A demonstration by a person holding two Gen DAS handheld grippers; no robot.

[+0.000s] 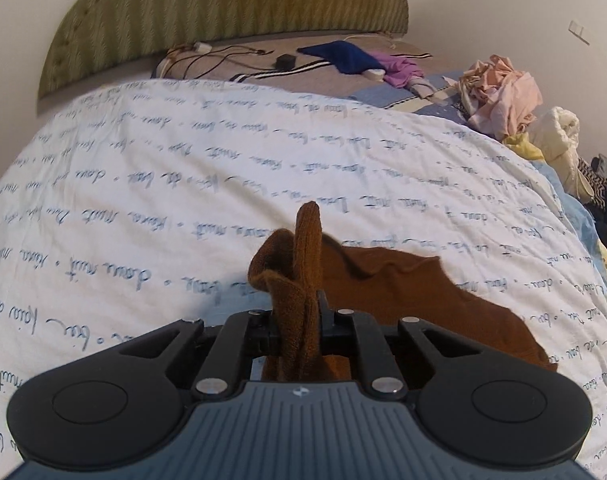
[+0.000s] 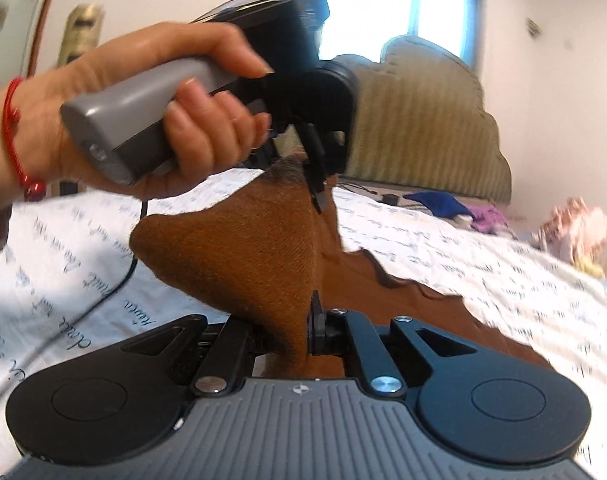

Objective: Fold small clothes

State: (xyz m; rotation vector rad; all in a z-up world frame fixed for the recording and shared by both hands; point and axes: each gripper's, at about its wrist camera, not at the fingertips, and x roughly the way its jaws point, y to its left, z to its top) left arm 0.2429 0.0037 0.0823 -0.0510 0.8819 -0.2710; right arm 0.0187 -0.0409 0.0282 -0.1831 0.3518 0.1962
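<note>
On the left side of the right wrist view, a hand with a red string bracelet grips the grey handle of the left gripper, whose black fingers point down and pinch the upper edge of a brown knit garment. From that pinch the cloth hangs as a taut triangle down to the right gripper, whose jaws are closed narrowly on a lower fold of the same garment. To the right, the rest of the cloth trails onto the white bedspread printed with blue script.

In the left wrist view, the left gripper has its jaws drawn close together on a bunched ridge of the brown garment, which rises straight up between the fingers. The remaining cloth spreads flat on the bedspread to the right of the gripper. Farther right, near the bed's edge, lies a heap of pink clothes.
</note>
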